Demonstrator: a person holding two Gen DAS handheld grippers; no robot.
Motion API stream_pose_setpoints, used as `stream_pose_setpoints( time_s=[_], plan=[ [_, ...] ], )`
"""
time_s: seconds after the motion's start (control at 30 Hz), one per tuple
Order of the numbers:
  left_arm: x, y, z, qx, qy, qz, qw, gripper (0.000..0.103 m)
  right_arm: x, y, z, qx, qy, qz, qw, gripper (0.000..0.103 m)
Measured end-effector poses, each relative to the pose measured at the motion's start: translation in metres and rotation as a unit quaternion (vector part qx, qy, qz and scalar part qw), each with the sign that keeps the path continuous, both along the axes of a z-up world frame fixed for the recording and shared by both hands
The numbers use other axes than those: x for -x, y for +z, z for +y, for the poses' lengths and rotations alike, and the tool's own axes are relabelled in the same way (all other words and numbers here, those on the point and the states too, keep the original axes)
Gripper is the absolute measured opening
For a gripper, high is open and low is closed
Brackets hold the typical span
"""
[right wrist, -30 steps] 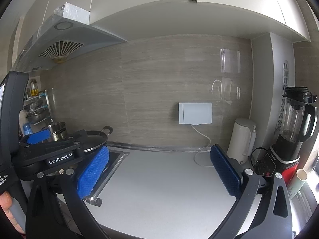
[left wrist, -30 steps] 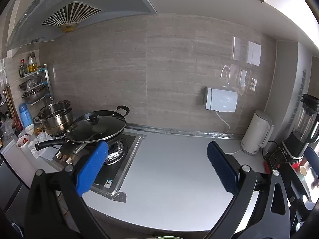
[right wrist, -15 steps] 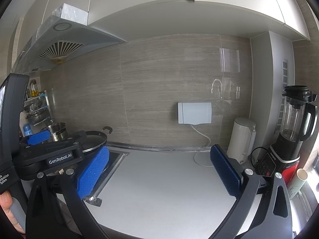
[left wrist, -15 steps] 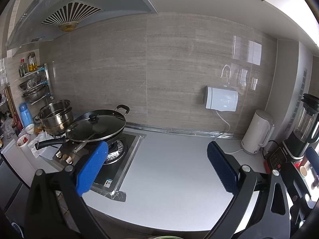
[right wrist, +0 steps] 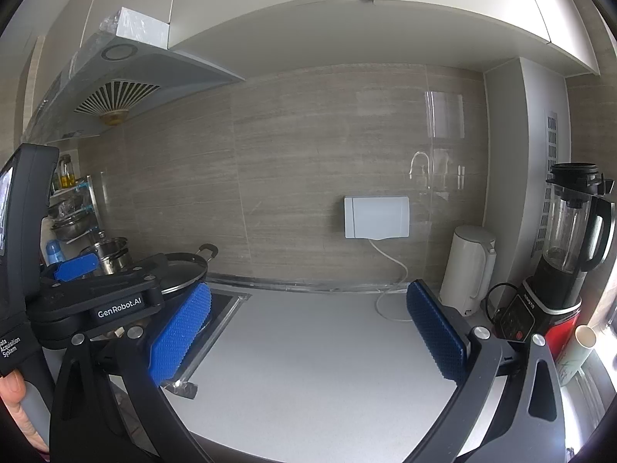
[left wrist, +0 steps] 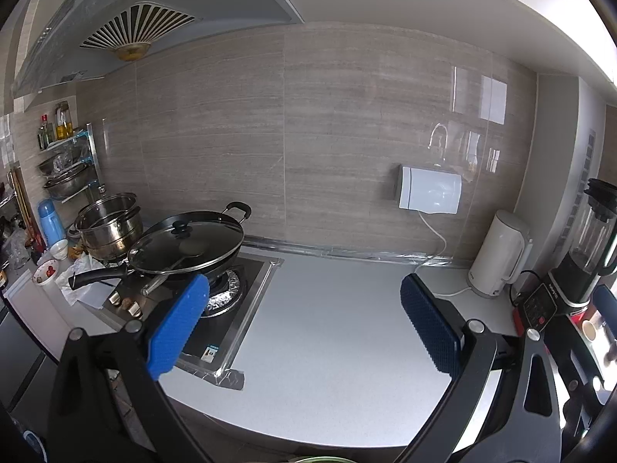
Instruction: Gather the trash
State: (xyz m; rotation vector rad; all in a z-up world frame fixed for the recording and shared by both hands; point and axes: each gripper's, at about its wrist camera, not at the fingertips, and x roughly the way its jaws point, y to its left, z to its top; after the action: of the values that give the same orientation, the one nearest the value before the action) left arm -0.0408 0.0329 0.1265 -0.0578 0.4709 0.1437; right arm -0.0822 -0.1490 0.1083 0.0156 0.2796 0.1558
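A crumpled white paper [left wrist: 79, 279] lies on the counter left of the stove, beside a small bowl [left wrist: 46, 270]. A scrap of foil tape [left wrist: 231, 378] curls at the stove's front corner. A paper cup [right wrist: 585, 336] stands at the far right by the blender. My left gripper [left wrist: 302, 308] hovers open over the bare grey counter [left wrist: 339, 332], with nothing between its blue pads. My right gripper [right wrist: 308, 308] is open too, above the same counter further right. The left tool's black body [right wrist: 115, 301] shows at the left of the right wrist view, held by a hand [right wrist: 15, 409].
A lidded black pan [left wrist: 185, 243] and a steel pot [left wrist: 108, 223] sit on the gas stove [left wrist: 231, 308]. A white kettle [left wrist: 499, 258], its cord, and a blender [right wrist: 559, 270] stand at the back right. A range hood [left wrist: 135, 38] hangs above the stove.
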Motion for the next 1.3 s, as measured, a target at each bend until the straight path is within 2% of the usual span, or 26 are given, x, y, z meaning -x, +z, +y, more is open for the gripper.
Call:
stream_pose_setpoints(
  time_s=[1.3],
  plan=[
    [-0.0061, -0.0061, 0.004, -0.003, -0.013, 0.011, 0.9999, 0.095, -0.0051, -0.0041, 0.0009, 0.002, -0.004, 0.008, 1.0, 0.101]
  ],
)
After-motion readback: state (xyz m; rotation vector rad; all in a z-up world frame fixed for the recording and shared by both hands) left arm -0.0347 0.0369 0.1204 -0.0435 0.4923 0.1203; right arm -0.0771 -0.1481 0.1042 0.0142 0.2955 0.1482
